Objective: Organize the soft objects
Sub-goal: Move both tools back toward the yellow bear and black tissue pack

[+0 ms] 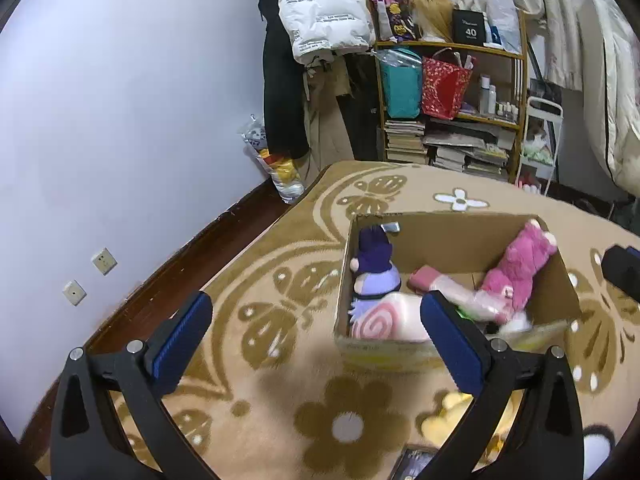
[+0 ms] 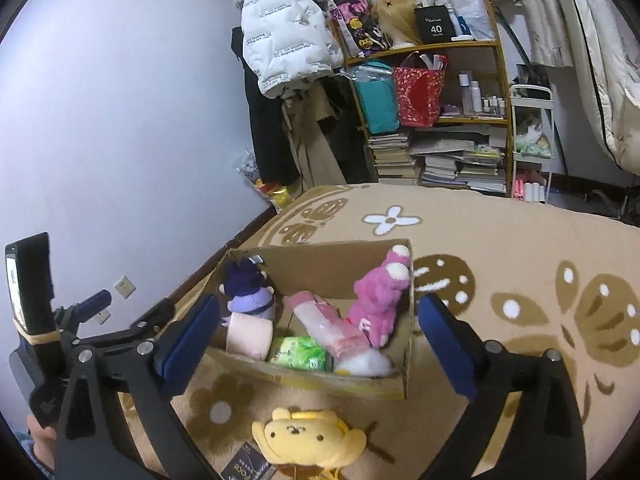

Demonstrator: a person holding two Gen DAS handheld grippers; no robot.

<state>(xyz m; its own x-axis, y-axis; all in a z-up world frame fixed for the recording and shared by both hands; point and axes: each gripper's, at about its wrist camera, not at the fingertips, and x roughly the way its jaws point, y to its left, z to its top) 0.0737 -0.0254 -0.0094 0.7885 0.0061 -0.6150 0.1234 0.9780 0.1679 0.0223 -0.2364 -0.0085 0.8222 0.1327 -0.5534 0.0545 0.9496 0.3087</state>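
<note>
While both claws, left (image 1: 316, 328) and right (image 2: 316, 328), gape wide and hold nothing above the rug (image 2: 500, 248), a box (image 2: 320, 264) holds pink, purple and green soft toys, with a yellow plush (image 2: 308, 436) lying just outside its near wall.

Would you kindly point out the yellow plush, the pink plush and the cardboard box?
yellow plush (image 2: 306, 436): right wrist view, on its face.
pink plush (image 2: 380, 300): right wrist view, on its body.
cardboard box (image 2: 320, 270): right wrist view, on the far inner wall.
</note>
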